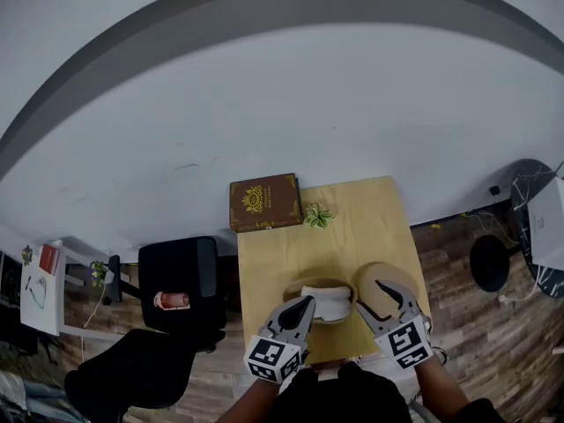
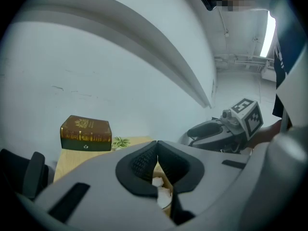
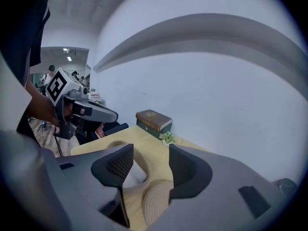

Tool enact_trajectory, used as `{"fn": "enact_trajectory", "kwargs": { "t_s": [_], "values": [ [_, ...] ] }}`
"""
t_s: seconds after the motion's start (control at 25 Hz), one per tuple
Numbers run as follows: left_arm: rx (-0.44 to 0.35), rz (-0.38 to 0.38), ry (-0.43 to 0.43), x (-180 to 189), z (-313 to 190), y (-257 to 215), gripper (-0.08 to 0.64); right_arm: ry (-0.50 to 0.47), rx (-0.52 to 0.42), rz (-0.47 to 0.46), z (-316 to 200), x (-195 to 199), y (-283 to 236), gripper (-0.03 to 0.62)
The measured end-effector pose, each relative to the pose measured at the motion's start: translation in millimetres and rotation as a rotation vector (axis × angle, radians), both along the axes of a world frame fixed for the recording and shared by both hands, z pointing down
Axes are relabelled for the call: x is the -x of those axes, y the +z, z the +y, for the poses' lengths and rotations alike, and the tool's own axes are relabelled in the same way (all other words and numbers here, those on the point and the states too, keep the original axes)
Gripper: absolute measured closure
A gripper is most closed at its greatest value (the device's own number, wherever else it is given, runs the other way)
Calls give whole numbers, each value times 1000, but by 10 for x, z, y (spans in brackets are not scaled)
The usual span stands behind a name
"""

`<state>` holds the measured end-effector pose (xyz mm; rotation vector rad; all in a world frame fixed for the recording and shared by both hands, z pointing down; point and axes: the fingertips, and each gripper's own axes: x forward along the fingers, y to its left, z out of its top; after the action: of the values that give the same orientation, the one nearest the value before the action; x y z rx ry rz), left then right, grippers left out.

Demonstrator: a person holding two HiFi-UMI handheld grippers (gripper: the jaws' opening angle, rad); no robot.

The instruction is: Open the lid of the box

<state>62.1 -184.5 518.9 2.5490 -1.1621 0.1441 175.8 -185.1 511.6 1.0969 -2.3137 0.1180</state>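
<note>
A round tan box stands open near the front of the wooden table, with white paper inside. Its woven lid lies just right of it. The lid shows below my right gripper, whose jaws stand apart with nothing between them. In the head view that gripper hovers over the lid. My left gripper is over the box's left side. Its tips meet in the left gripper view, with the paper visible beneath. A brown book-shaped box lies closed at the table's far edge.
A small green plant ornament sits beside the brown box. A black chair stands left of the table, and a white shelf is farther left. A black round stool is on the right. A pale wall rises behind the table.
</note>
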Motion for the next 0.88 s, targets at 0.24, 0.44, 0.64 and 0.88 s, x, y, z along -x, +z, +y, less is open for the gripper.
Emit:
{"fn": "enact_trajectory", "kwargs": {
  "t_s": [0.24, 0.44, 0.64, 0.88],
  "values": [
    [-55, 58, 11, -43, -14, -398, 540, 79, -215, -91, -35, 1, -538, 473],
    [-122, 17, 29, -36, 12, -546, 540, 131, -332, -88, -61, -46, -819, 574],
    [-114, -15, -1, 80, 21, -471, 540, 132, -372, -128, -5, 38, -925, 575],
    [-129, -38, -11, 133, 27, -512, 540, 91, -381, -187, -8, 118, -1017, 575]
  ]
}}
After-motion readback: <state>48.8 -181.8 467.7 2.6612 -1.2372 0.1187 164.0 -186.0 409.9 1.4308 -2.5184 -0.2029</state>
